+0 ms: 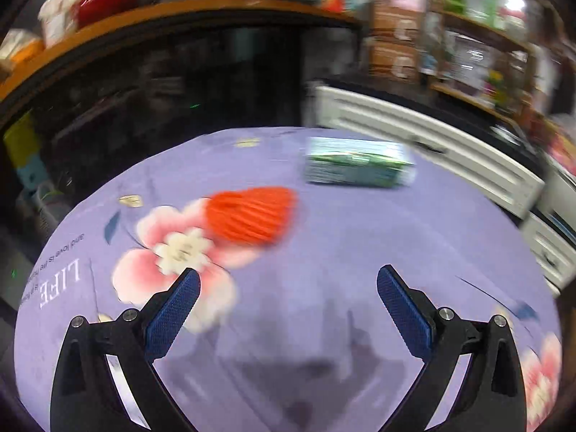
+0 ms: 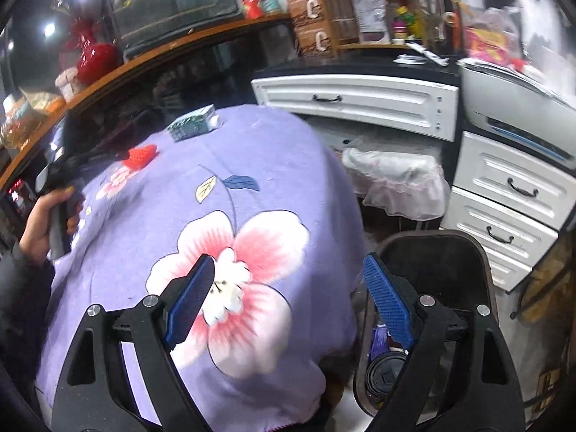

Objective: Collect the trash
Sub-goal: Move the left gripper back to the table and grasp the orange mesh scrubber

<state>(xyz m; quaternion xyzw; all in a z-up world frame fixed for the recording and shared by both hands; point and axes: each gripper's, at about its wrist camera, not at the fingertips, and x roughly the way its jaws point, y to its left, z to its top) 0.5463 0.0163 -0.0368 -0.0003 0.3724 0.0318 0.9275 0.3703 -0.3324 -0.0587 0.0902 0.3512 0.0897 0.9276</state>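
A blurred orange-red ribbed thing (image 1: 252, 214) lies on the purple flowered tablecloth (image 1: 342, 252), and a green-and-white carton (image 1: 356, 165) lies on its side beyond it. My left gripper (image 1: 288, 273) hangs open over the cloth, short of both, with nothing between its blue pads. My right gripper (image 2: 288, 259) is open and empty over the table's near right edge. Its right finger is above a black bin (image 2: 450, 248) on the floor. The bin holds a dark lid (image 2: 383, 374) and a purple wrapper (image 2: 378, 342). The red thing (image 2: 142, 154) and carton (image 2: 194, 126) lie at the far end.
A hand (image 2: 36, 226) holds the other gripper's handle at the table's left edge. White drawers (image 2: 360, 100) and a chair with a frilly white cover (image 2: 396, 176) stand to the right of the table. A wooden shelf (image 2: 162, 46) with a red vase runs behind.
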